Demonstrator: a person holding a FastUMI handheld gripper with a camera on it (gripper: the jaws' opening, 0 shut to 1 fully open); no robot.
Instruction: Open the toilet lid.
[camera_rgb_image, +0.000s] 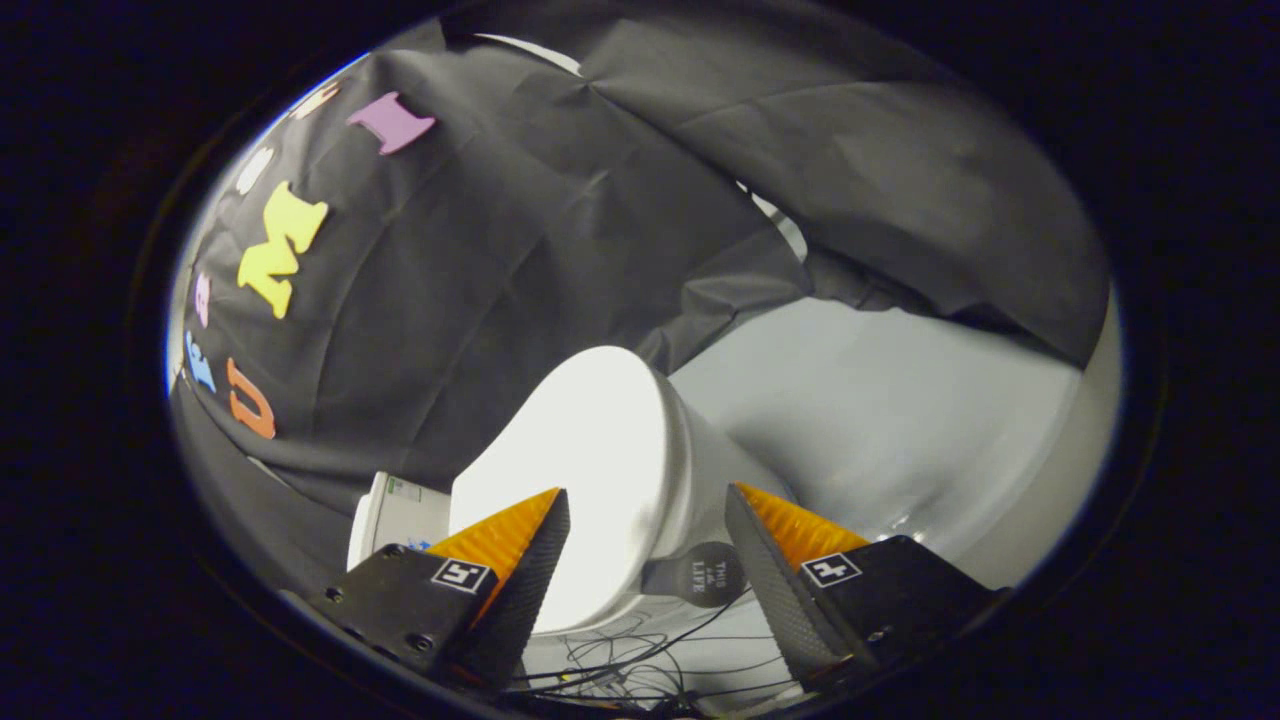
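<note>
Fingers (560, 560) spread wide apart, gripping nothing; gripper (648, 570) sits just short of the toilet, w/ the toilet lid (575, 460) showing between and beyond the 2 tips. Lid looks closed, flat on the bowl (700, 470), its near edge partly behind the left finger. View is tilted, so the toilet leans.

Handling, by my guess: lid is hard glossy plastic, stiff, light-ish, hinged at the far end by the tank (395, 515). Smooth surface = slippery for ribbed pads; pinching the thin rim likely slips. Best bet: hook 1 finger under the front lip, opp. the hinge, and lift in an arc. Not fragile, but it may drop back if let go early.

Loose cables (620, 655) lie on the floor (880, 420) just below the fingers; dark round sticker (712, 573) on the base.
</note>
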